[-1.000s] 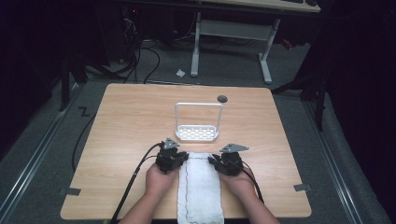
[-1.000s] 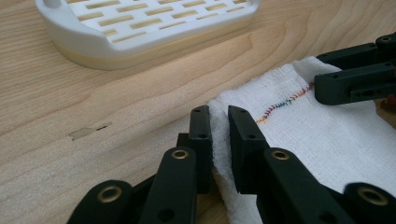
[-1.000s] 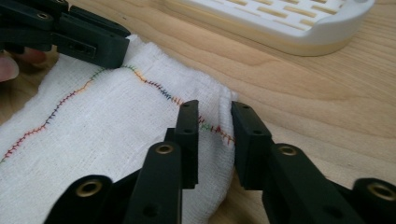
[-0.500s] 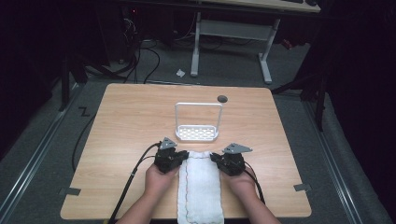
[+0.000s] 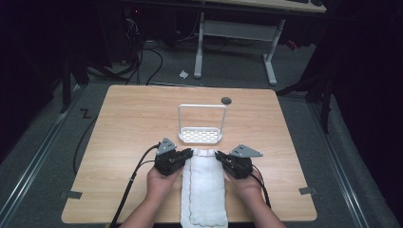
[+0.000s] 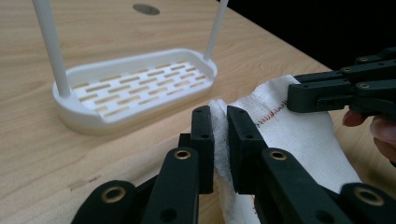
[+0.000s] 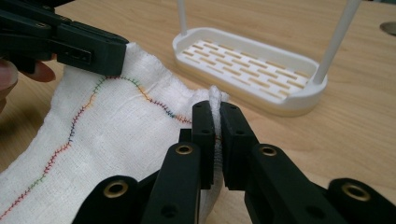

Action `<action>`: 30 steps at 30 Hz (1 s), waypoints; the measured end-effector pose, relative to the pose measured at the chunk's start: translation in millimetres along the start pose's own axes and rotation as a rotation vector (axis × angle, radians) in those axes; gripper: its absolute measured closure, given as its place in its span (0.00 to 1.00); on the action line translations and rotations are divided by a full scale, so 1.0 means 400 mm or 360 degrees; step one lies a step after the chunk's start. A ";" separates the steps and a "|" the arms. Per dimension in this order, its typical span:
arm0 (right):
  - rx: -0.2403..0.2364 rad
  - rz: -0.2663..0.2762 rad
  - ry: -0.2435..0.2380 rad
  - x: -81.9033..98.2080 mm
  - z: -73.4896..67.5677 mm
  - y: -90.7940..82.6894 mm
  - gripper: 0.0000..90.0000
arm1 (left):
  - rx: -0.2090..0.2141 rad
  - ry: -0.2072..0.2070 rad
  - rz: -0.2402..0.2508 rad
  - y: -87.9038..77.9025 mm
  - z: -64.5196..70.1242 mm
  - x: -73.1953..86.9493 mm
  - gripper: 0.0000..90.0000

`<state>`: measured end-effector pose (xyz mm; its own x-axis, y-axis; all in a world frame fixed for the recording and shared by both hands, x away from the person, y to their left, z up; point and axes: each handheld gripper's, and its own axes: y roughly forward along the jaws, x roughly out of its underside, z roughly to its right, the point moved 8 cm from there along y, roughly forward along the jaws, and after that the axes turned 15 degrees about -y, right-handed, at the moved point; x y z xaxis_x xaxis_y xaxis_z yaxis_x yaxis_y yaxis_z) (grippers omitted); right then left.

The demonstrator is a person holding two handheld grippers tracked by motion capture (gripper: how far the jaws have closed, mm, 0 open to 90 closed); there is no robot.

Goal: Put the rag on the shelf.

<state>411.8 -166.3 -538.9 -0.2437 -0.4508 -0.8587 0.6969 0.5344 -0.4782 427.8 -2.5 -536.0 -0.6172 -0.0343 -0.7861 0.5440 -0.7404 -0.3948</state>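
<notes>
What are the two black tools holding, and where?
Both hold the white towel: left tool and right tool each pinch a far corner.

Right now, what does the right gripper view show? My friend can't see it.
The right gripper pinches a corner of a white towel with colourful stitching. The left gripper holds the other corner, and a white rack stands behind on the wooden table.

On the light wooden table (image 5: 123,123): one white slotted plastic rack (image 5: 200,135), one folded white stitched cloth (image 5: 204,190), two black two-jaw grippers (image 5: 186,156) (image 5: 221,158).
</notes>
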 end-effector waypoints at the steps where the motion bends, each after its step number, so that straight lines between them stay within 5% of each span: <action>1: 0.0005 0.0017 -0.0004 -0.009 0.002 -0.004 0.95 | 0.0006 0.0008 0.0018 -0.007 0.007 -0.017 0.91; 30: 0.0138 0.0417 -0.0138 -0.347 0.064 -0.136 0.95 | 0.0060 0.0224 0.0421 -0.176 0.126 -0.322 0.91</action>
<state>425.0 -151.0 -388.9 0.0084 -0.3669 -0.9302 0.7845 0.5793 -0.2213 440.3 20.3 -383.1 -0.3706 -0.1379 -0.9185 0.6524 -0.7425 -0.1518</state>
